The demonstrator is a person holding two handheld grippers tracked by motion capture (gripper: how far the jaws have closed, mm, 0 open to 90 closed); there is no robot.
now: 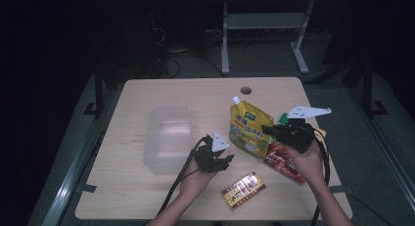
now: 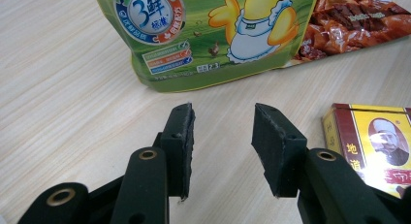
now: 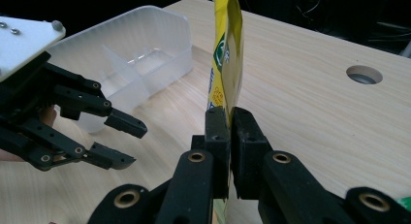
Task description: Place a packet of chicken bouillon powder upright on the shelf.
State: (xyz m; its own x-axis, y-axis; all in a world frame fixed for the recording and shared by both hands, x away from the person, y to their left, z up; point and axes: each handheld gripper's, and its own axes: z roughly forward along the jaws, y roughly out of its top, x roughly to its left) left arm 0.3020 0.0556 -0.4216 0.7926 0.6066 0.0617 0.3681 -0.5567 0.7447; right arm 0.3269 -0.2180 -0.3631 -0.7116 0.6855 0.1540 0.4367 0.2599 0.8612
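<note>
Pouch, yellow and spouted, lies lengthwise away from the person, its edge pinched between the pressed-together jaws of the right gripper. Left gripper hovers just beside its bottom edge, jaws spread and empty. A clear bin waits left; a red snack packet and small box crowd nearby.

The yellow-green spouted pouch stands on edge, its side pinched in the right gripper; its white cap points away from the jaws. The open left gripper faces its printed front.
</note>
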